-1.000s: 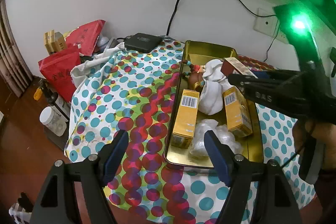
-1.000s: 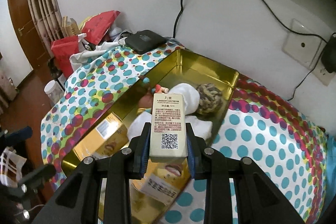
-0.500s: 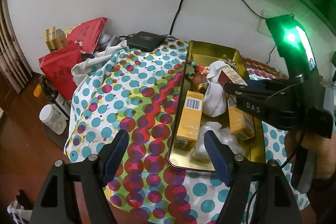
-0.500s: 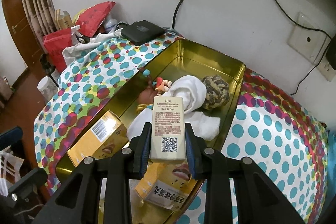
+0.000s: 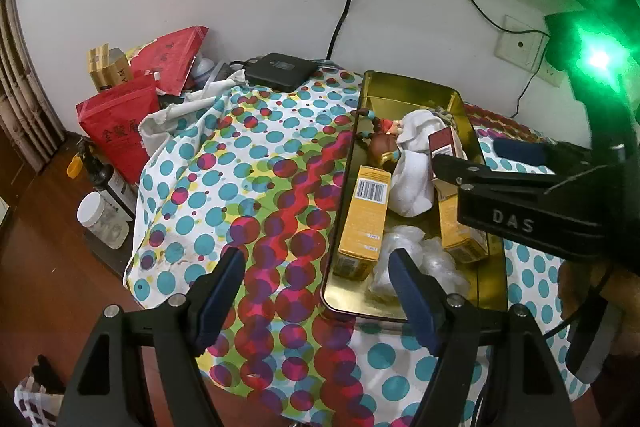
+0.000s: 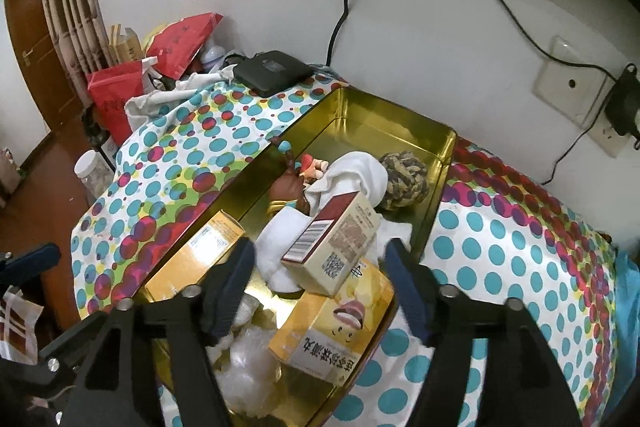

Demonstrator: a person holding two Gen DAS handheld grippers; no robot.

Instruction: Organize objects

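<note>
A gold tin tray (image 6: pixel 400 107) lies on the dotted tablecloth (image 6: pixel 176 163). My right gripper (image 6: pixel 320 259) hangs over its near half, jaws opening. A small white box with a red end (image 6: pixel 340 239) lies tilted between them, free of the pads, resting on a white cloth (image 6: pixel 352 175) and a yellow box (image 6: pixel 336 327). A second yellow box (image 6: pixel 196 259), a toy figurine (image 6: pixel 296 179), a braided ball (image 6: pixel 404 179) and crumpled plastic (image 6: pixel 248 355) share the tray. My left gripper (image 5: pixel 316 259) stands open and empty at the tray's (image 5: pixel 412 83) near left corner.
A black device (image 5: pixel 280 71) sits at the table's back edge with a cable up the wall. Red bags (image 5: pixel 120 131) and a white-lidded jar (image 5: pixel 100 215) crowd the floor at the left. A wall socket (image 6: pixel 568 87) with a plugged-in adapter is at the right.
My right gripper's jaws have spread apart and let go of the small white box, which tipped over onto the cloth and yellow box. The left gripper has kept still.
</note>
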